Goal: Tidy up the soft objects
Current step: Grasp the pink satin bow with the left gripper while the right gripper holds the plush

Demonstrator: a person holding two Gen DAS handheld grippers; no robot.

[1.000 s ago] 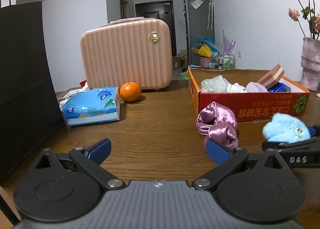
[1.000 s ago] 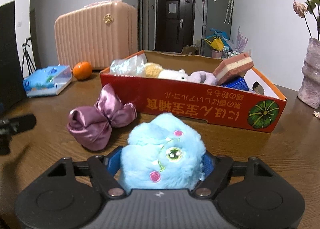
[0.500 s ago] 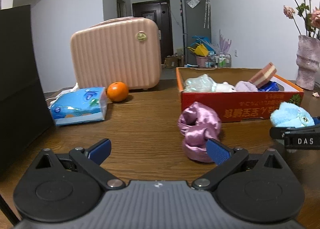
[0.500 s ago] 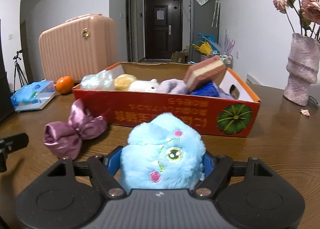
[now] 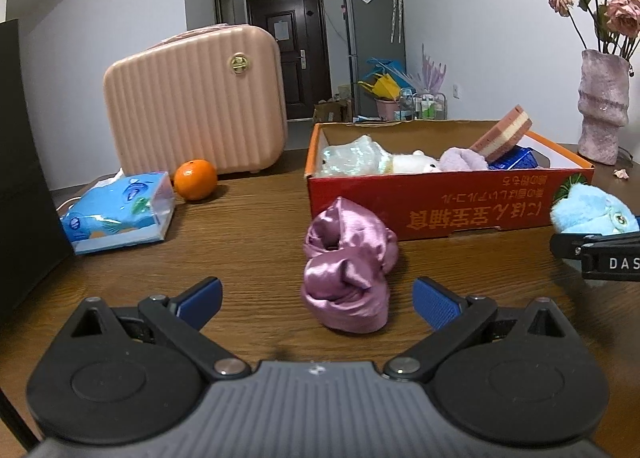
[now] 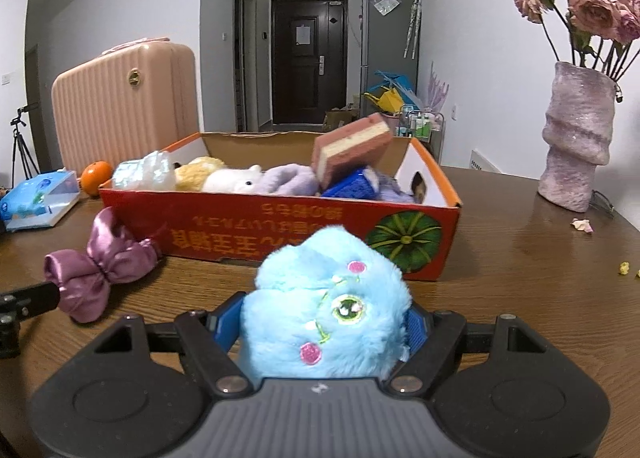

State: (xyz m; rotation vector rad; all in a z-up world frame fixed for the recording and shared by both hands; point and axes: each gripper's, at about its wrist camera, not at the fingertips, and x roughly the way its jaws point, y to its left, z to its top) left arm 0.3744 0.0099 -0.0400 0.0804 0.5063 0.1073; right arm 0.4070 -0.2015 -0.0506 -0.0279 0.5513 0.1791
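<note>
Wide brown wood-grain table point(image 5: 248, 242) fills both wrist views. On it, largest first: a pink ribbed hard-shell case point(image 5: 196, 98) at the back left; a long red-orange cardboard box point(image 6: 280, 226) w/ upside-down print, open top, already holding several soft things incl. a pale crinkly bag, a white plush, a lilac plush and a pink-and-cream sponge block point(image 6: 352, 148) leaning above the rim. A textured mauve vase point(image 6: 576, 138) w/ dried roses stands to the right of the box, apart from it. A blue tissue pack point(image 5: 120, 214) and an orange fruit point(image 5: 196, 179) sit left of the box.

Left gripper point(image 5: 316, 298): blue pads spread wide, nothing held. The shiny purple satin bow point(image 5: 348, 270) lies on the table just ahead of them, slightly right of centre, near the box's front wall.

Right gripper point(image 6: 324, 328): pads pressed into both sides of a fluffy light-blue plush toy point(image 6: 324, 310) w/ embroidered eye and pink dots; toy is off the table, in front of the box's right end, not yet over it.

Risks, as I judge them: box is crowded, so the plush may catch the front wall or knock the leaning sponge block out. Fur is squashy, grip could slip. Satin is slick and off-centre, so closing now may pinch one loop only and drag the bow. Both tools are close; they could bump.
</note>
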